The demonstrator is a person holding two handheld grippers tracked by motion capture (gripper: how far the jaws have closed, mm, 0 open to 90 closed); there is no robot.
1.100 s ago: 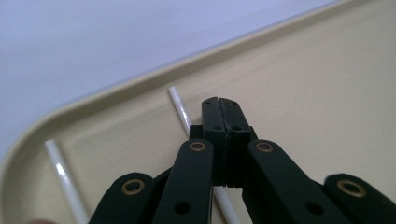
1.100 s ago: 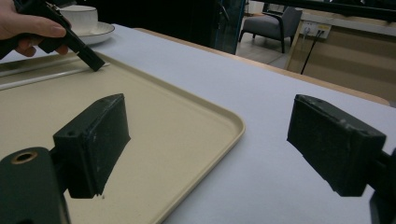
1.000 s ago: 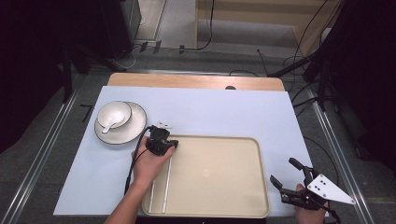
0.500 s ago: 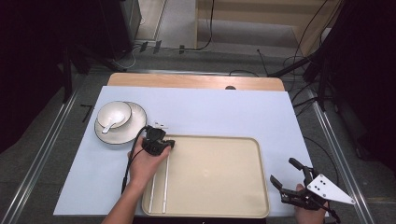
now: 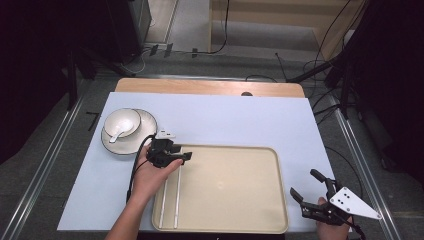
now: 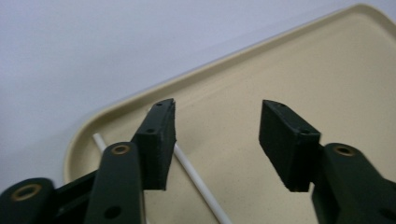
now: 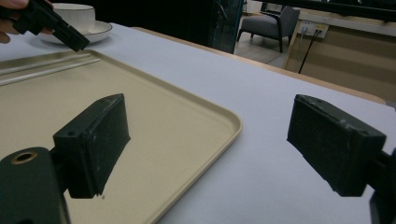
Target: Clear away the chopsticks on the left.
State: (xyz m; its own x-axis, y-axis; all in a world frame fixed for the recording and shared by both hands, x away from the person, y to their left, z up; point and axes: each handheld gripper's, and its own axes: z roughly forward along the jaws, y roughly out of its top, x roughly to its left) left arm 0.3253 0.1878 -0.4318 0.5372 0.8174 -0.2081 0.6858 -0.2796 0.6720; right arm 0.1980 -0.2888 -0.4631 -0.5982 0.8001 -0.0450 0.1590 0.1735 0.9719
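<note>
Dark floor and trailing cables ring the surface (image 5: 225, 120), which carries a pale blue sheet and, toward the person's side, a beige tray (image 5: 230, 185) that serves as landmark for everything else. From the high view, two thin white chopsticks (image 5: 170, 197) lie side by side inside the tray along its left edge, and the left tongs (image 5: 186, 156) hover above their far ends at the tray's far-left corner; beyond that corner a white bowl (image 5: 123, 123) with a spoon (image 5: 116, 135) sits on a saucer (image 5: 145, 131). The right tongs (image 5: 306, 191) are parked just off the tray's near-right corner, jaws spread with nothing between them. In the left gripper view the left tongs (image 6: 217, 137) have just been opening and now stand apart; one chopstick (image 6: 198, 184) passes under the left-hand jaw, lying on the tray floor (image 6: 327, 70), and neither pad presses on it. In the right gripper view the right tongs (image 7: 208, 140) stand wide over the tray's rim (image 7: 229, 121), with the chopsticks (image 7: 46, 65) and the other gripper (image 7: 51, 23) at the tray's far side. The chopsticks look light, stiff and smooth, so they would likely roll or slip on the tray; a pinch across both near the middle of their length, pads square to the sticks, seems the surest hold.
</note>
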